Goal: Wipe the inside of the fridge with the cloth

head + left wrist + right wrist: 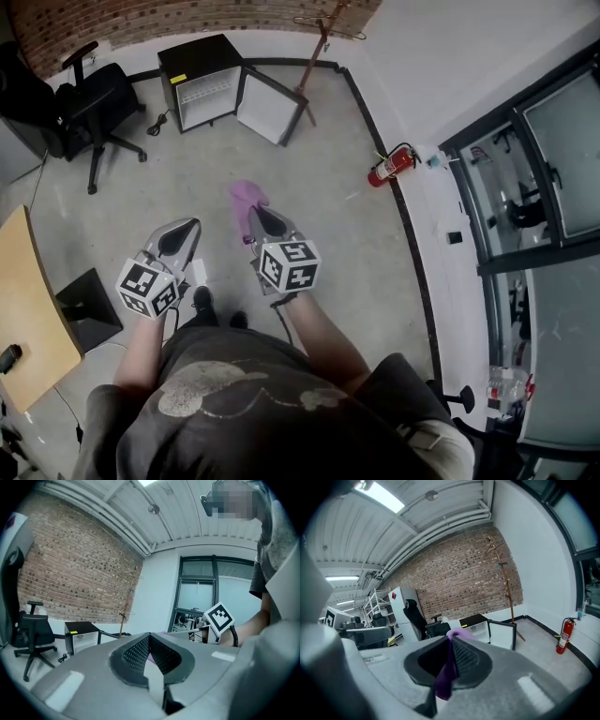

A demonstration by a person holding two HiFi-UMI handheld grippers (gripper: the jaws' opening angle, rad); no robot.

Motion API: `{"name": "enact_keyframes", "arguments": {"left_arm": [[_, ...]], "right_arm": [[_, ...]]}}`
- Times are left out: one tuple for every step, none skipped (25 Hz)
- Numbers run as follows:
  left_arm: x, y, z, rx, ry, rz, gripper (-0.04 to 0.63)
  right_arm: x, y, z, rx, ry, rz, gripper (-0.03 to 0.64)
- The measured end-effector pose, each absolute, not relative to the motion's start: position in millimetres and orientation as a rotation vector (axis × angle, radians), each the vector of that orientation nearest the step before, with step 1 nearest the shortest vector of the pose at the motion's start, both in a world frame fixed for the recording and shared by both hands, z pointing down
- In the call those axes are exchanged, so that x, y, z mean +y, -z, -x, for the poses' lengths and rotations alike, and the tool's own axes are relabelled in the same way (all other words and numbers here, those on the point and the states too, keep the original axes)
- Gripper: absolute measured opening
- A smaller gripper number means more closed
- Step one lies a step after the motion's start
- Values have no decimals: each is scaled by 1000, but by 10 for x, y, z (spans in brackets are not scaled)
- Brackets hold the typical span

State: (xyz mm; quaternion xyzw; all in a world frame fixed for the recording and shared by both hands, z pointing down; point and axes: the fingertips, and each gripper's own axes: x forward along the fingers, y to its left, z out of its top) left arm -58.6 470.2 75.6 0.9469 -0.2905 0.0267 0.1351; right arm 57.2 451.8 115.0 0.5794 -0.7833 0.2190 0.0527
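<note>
A small black fridge (202, 82) stands on the floor far ahead by the brick wall, its door (271, 109) swung open and a white interior showing; it also appears as the fridge (81, 636) and the fridge (480, 624). My right gripper (255, 214) is shut on a purple cloth (247, 197), which sticks out past the jaw tips as the cloth (449, 665) hanging between the pads. My left gripper (186, 228) is shut with nothing in it, its jaws meeting at the tip (149, 637). Both grippers are held at waist height, well short of the fridge.
A black office chair (92, 111) stands left of the fridge. A wooden coat stand (314, 66) is right of the door. A red fire extinguisher (392, 165) sits by the right wall. A wooden desk (26, 309) lies at my left, glass partitions (544, 169) at my right.
</note>
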Motion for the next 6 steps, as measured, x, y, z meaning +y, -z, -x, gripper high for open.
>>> {"name": "enact_keyframes", "arguments": {"left_arm": [[4667,-738,592,-842,-72,-2747,18],[4637,-726,601,-843,-68,-2750,17],[4610,-717,612,-844,-65,-2753,18],[4582,-709,624,-845,-62,-2756,17],[4555,-702,636,-846,-59,-2757,17],[4528,-694,647,-847,-56,-2758,18]], "right_arm": [[4484,-1130,-562,-2385,-659,-1763,9],[4453,-1116,-550,-2388,-652,-1763,9],[4425,-1107,-534,-2391,-647,-1762,9],[4397,-1101,-518,-2393,-644,-1760,9],[4371,-1096,-504,-2394,-641,-1759,9],[4346,-1092,-490,-2396,-639,-1758,9]]}}
